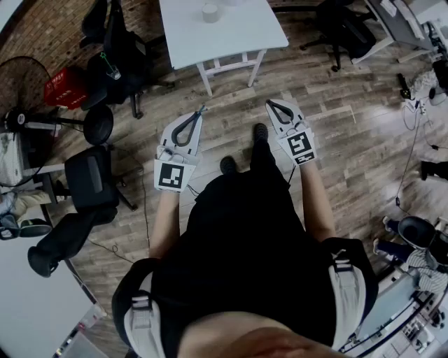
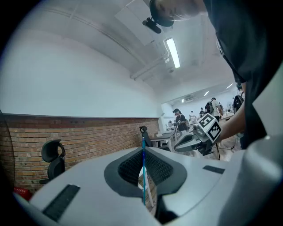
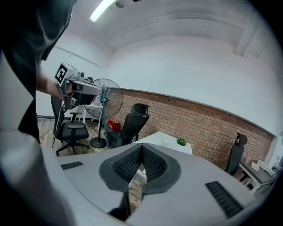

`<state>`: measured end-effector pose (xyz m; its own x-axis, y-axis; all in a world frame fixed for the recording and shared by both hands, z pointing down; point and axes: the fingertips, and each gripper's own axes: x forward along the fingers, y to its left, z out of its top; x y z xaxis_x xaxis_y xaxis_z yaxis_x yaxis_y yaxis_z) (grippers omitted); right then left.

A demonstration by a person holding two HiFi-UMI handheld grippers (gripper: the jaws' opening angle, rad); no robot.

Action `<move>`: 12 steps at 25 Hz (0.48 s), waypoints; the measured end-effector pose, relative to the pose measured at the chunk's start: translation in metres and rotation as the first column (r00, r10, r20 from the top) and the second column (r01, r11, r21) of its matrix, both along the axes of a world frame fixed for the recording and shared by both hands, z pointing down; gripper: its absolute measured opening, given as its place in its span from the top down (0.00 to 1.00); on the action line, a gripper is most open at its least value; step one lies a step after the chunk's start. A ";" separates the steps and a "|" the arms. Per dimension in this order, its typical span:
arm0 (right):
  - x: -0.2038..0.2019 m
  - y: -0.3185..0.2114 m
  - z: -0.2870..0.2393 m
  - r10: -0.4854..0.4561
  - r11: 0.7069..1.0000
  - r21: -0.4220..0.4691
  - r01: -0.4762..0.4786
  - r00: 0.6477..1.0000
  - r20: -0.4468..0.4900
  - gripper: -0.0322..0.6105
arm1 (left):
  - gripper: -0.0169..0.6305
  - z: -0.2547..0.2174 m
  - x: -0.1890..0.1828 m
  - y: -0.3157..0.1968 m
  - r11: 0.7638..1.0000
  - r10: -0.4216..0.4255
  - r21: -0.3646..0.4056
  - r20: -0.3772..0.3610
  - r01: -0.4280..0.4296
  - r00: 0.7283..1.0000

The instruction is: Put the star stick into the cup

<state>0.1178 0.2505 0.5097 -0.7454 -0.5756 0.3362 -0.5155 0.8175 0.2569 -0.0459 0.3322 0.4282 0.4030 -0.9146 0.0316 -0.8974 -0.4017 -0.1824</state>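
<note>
Between the left gripper's closed jaws, the star stick (pinched upright).

Left tongs, right tongs: both closed

The thin teal star-tipped stick is pinched between the closed jaws of the left tool. Its star end pokes out past the jaw tips. The pale round cup stands upright on the white desk, well apart from the stick.
</note>
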 end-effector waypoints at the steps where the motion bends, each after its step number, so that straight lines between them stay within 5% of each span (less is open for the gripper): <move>1: 0.001 0.000 0.001 -0.004 1.000 0.000 0.004 1.000 -0.002 0.95 | 0.93 0.001 0.000 0.000 1.000 -0.005 -0.004 -0.001 0.005 1.000; 12: 0.001 -0.012 0.007 -0.017 1.000 -0.011 0.016 1.000 -0.013 0.95 | 0.93 -0.004 -0.010 0.001 0.997 -0.076 -0.012 -0.021 0.076 0.997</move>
<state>0.1190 0.2383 0.5169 -0.7503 -0.5595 0.3520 -0.4986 0.8287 0.2543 -0.0559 0.3327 0.4241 0.3333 -0.9422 0.0339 -0.9289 -0.3343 -0.1592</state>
